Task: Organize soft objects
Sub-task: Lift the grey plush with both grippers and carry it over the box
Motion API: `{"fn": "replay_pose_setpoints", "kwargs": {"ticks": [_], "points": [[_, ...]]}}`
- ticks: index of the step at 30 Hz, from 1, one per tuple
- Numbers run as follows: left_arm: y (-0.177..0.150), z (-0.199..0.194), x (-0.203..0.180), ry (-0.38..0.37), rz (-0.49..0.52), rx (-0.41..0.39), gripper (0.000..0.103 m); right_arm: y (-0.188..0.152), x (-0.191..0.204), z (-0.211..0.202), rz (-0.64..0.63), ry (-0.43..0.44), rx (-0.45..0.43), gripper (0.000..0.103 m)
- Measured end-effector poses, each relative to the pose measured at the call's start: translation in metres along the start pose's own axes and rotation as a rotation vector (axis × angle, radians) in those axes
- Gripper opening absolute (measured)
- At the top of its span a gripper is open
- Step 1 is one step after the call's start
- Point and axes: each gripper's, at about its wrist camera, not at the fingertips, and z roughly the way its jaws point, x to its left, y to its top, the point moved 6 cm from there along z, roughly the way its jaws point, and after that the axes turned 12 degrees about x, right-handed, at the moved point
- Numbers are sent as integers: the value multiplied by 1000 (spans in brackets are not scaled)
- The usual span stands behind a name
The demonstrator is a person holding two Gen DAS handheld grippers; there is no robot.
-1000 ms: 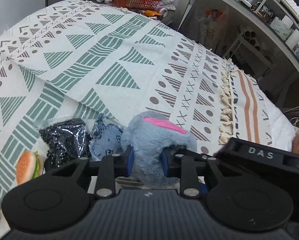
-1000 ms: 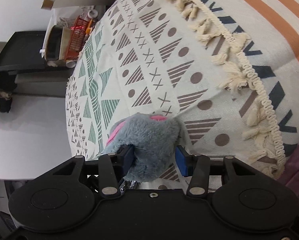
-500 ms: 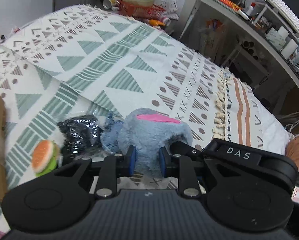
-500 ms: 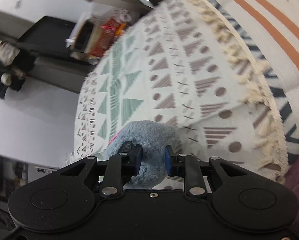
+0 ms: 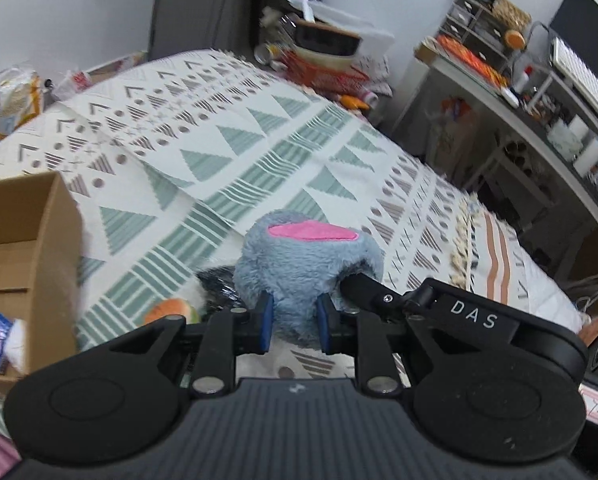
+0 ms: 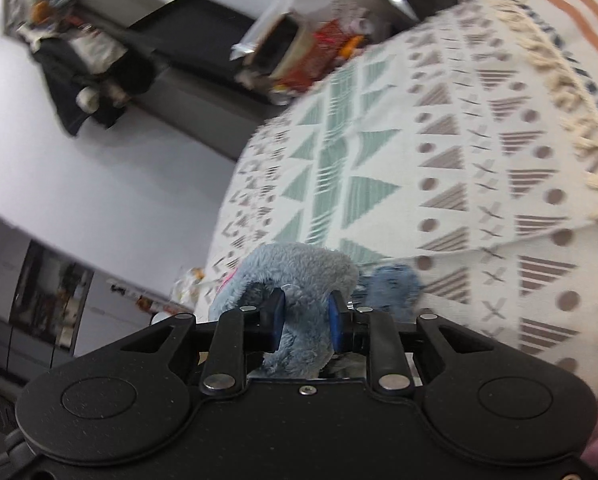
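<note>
Your left wrist camera sits close behind its jaws and looks forward and down across the patterned bedspread [image 5: 259, 152] toward the cluttered desk [image 5: 539, 120] at far right, with a cardboard box [image 5: 27, 248] at the left edge. Your right wrist camera is rolled sideways, looking along the same bedspread toward a white wall [image 6: 119, 168]. Both views share the grey plush toy [image 5: 303, 264] up close, and the right gripper [image 5: 359, 280] shows in the left view.

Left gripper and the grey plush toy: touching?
Touching. The left wrist view shows the left gripper with both blue pads pressed into the grey plush toy, fur bulging between them.
</note>
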Motion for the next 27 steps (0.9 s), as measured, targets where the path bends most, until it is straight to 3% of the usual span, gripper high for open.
{"fn": "replay_pose_setpoints", "kwargs": {"ticks": [15, 27], "points": [[8, -48, 53, 29, -13, -63, 21, -22, 57, 16, -82, 129, 77, 22], [17, -72, 120, 15, -91, -96, 21, -45, 116, 50, -223, 125, 137, 22]]}}
